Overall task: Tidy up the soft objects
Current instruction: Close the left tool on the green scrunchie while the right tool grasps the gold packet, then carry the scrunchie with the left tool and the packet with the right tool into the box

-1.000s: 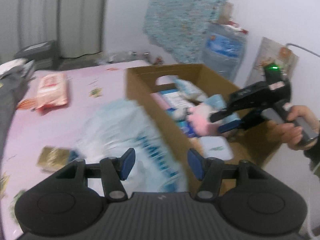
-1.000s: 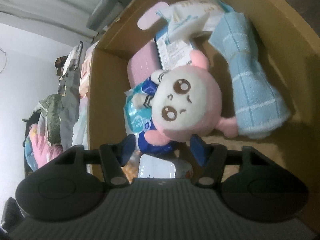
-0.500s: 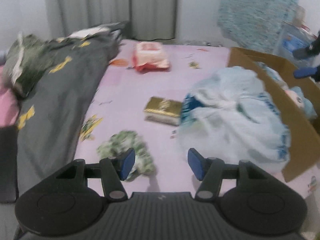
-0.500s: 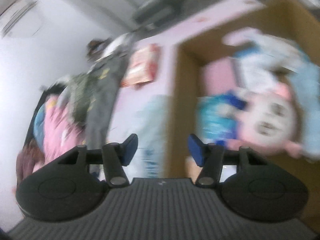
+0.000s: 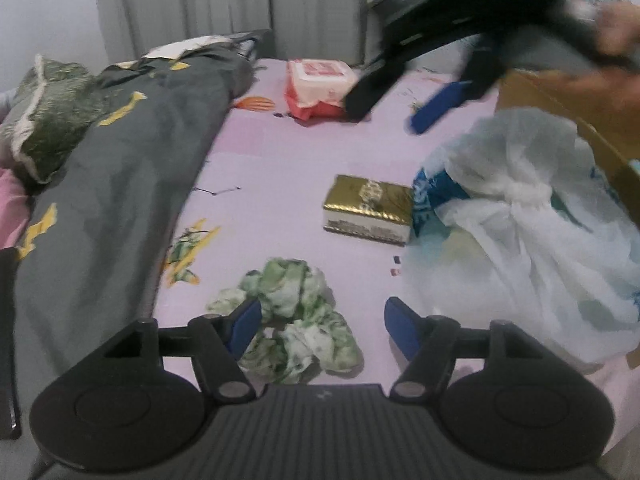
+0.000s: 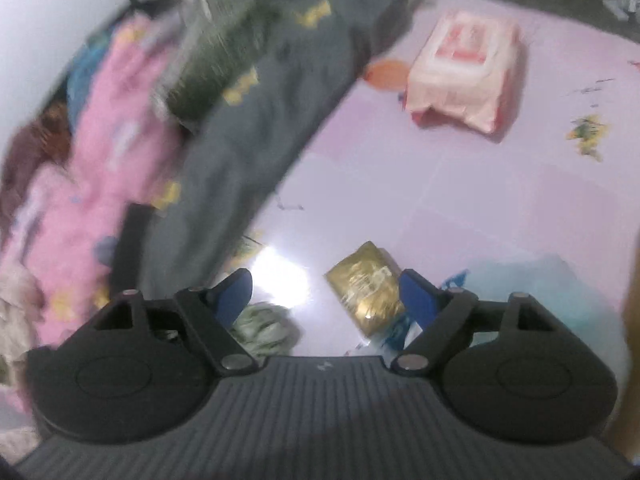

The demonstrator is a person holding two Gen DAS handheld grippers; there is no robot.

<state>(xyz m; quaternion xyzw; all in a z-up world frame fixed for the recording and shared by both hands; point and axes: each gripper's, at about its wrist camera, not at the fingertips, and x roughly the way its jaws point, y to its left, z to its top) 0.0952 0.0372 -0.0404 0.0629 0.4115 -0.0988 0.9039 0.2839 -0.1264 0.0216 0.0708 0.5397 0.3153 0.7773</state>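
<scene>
My left gripper is open and empty, low over a crumpled green-and-white cloth on the pink bed sheet. A gold tissue pack lies beyond it, beside a white plastic bag. A red-and-white wipes pack lies farther back. My right gripper is open and empty, above the bed; it shows blurred in the left wrist view. From it I see the gold pack, the green cloth and the wipes pack.
A cardboard box stands at the right behind the bag. A dark grey quilt covers the bed's left side, with a green pillow and pink bedding beyond. Curtains hang at the back.
My right gripper has left the box, where the pink plush toy stays, and swung out over the bed. My left gripper has turned from the box and moved closer to the green cloth.
</scene>
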